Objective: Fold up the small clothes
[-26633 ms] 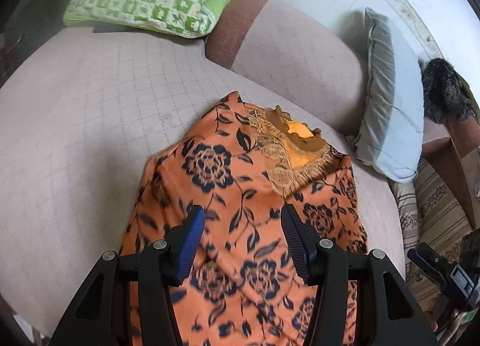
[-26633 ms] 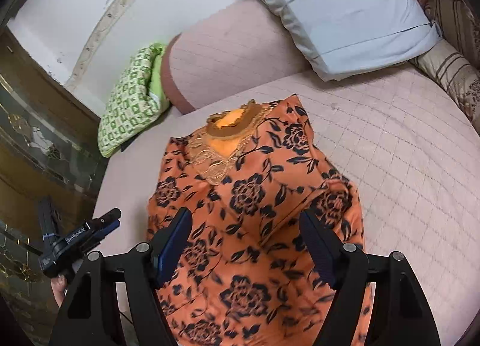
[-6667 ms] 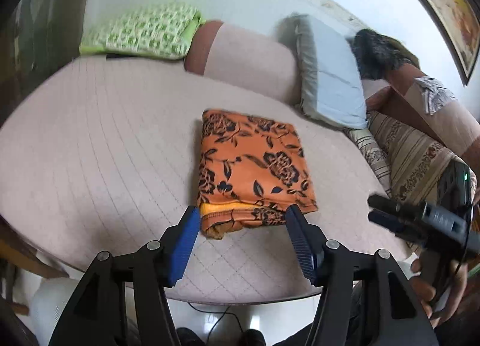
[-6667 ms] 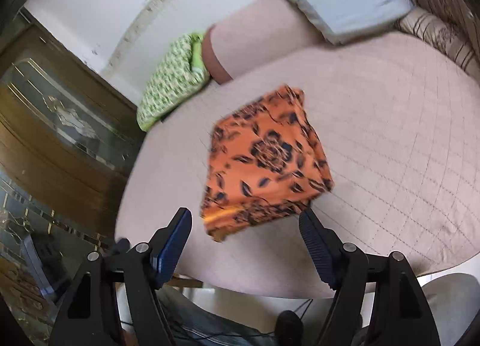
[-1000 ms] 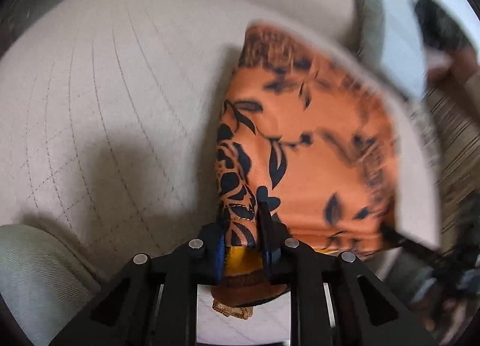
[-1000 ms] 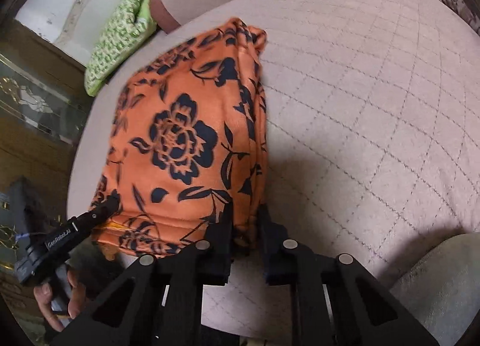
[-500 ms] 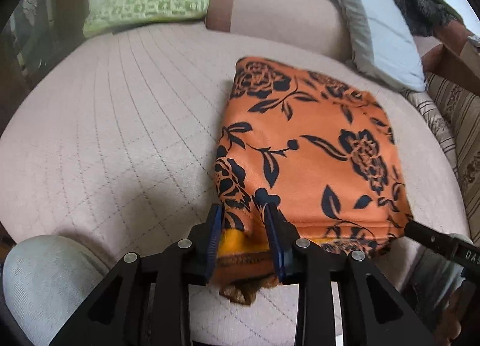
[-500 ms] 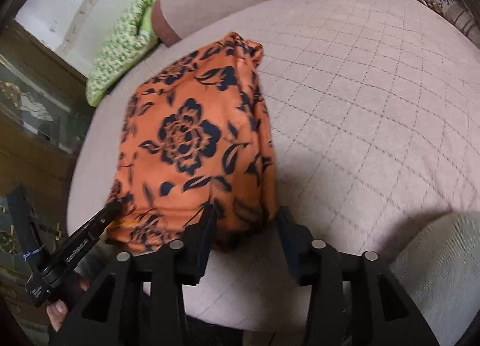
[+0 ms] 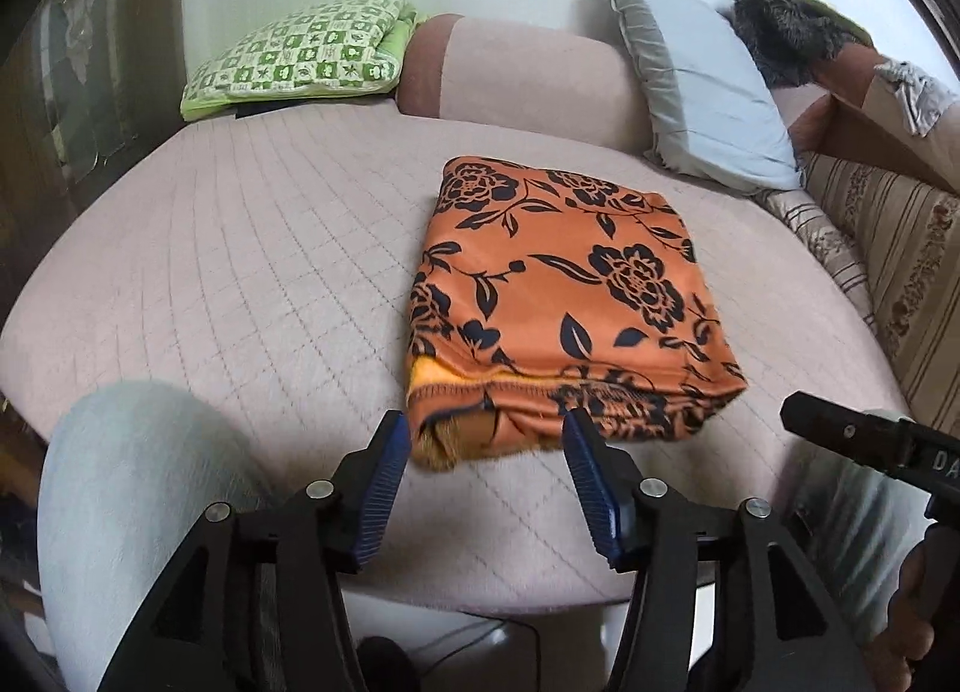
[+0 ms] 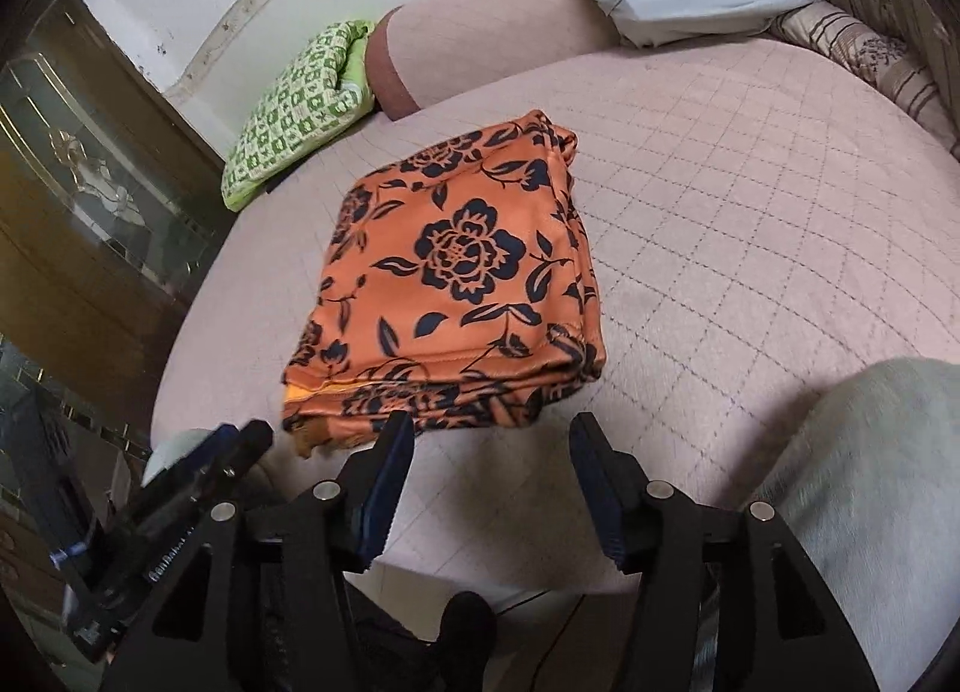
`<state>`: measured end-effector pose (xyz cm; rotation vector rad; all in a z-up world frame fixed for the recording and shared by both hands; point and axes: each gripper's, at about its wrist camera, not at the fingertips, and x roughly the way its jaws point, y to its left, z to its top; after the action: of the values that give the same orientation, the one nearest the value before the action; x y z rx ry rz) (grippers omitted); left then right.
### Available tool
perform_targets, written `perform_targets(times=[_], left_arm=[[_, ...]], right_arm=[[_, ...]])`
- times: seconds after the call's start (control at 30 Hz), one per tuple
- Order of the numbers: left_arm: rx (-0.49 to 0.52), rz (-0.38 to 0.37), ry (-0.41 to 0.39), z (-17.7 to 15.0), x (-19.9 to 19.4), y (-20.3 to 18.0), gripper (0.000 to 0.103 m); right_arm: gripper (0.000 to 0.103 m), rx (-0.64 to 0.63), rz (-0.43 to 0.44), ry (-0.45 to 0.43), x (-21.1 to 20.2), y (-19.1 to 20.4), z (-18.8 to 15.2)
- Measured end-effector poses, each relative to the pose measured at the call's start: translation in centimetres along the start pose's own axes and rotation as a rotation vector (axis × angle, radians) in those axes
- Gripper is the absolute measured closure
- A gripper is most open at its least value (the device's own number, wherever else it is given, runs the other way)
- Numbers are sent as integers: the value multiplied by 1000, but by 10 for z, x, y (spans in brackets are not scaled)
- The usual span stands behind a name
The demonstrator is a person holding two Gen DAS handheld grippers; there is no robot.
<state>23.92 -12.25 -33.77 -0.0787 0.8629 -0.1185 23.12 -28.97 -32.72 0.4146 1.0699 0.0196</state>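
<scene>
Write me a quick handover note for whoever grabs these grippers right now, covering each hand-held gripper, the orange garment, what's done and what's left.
Left hand-held gripper: jaws opening, nothing between them, just short of the garment's near edge.
Right hand-held gripper: jaws opening, empty, also just short of that edge.
Garment: orange floral, folded into a compact rectangle, lying flat on the pink quilted bed, free of both grippers.
Done: the folds look complete and the garment is released.
Left: a bit of yellow lining and brown trim pokes out at the near left corner; tuck it in if a tidier stack is wanted. No other clothes to fold are in view.
</scene>
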Motion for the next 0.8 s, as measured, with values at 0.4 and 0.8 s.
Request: perform_targets(times=[0.4,0.8], left_arm=[[-6,51,-107,4,-93,12,46],[39,2,-177,14,-191,0,33]], right_arm=[[28,-113,-112,-68,-78,43,-14],[26,-140,-185,-142,-144,77,-10]])
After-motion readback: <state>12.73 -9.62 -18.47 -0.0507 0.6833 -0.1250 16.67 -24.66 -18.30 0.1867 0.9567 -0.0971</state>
